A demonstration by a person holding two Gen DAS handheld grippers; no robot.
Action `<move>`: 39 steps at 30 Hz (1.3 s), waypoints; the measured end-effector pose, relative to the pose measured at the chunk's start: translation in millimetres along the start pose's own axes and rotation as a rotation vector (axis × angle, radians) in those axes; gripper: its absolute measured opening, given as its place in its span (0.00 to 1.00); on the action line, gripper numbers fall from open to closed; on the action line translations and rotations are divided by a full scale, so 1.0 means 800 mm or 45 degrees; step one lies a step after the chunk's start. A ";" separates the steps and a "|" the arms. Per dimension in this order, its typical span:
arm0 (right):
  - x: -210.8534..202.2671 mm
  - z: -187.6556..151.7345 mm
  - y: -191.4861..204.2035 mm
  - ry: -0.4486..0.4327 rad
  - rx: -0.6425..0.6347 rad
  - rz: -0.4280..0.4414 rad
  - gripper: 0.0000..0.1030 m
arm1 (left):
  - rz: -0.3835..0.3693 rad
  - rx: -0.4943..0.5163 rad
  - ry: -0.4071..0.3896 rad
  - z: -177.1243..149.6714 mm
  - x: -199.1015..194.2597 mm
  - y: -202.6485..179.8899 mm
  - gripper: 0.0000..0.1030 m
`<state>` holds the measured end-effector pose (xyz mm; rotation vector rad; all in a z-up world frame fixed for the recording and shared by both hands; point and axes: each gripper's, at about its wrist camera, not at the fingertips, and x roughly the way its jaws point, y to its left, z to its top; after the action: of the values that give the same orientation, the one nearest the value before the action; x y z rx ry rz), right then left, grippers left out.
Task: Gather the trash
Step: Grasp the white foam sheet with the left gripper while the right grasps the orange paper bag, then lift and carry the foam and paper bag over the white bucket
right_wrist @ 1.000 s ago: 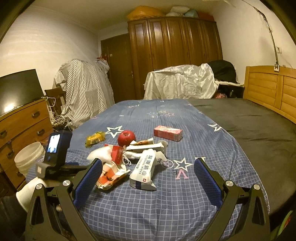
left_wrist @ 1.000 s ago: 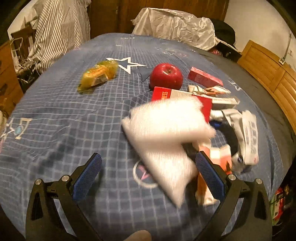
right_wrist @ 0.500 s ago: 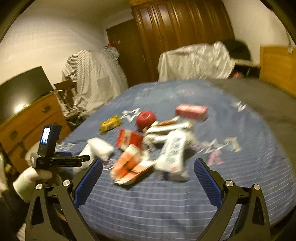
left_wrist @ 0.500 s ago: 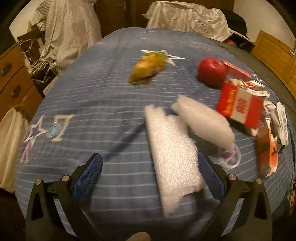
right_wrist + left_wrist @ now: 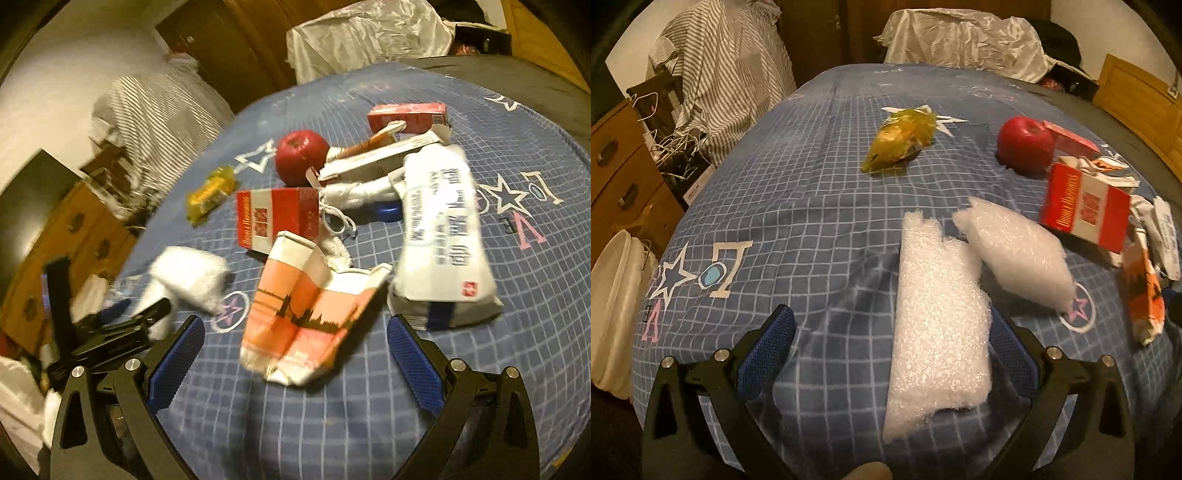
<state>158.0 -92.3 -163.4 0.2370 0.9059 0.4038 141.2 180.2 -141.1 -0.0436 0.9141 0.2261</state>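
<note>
While both grippers gape, the left gripper (image 5: 892, 354) straddles bubble wrap (image 5: 938, 332) on the bed (image 5: 812, 206).

This is a bedroom in a home. A big bed (image 5: 820, 206) with a blue checked cover with stars fills the room, with a wooden headboard (image 5: 1137, 99) at one side. A tall wooden wardrobe (image 5: 236, 40) and a chest of drawers (image 5: 617, 166) stand by the walls.
</note>
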 end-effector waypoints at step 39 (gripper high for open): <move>-0.233 0.000 0.085 -0.681 -0.497 -0.183 0.52 | -0.250 -0.046 -0.593 0.013 -0.218 -0.085 0.44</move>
<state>39.6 -112.4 -5.5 -0.0810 0.3048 0.3517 61.1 84.8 -0.6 -0.1090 0.4377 0.0638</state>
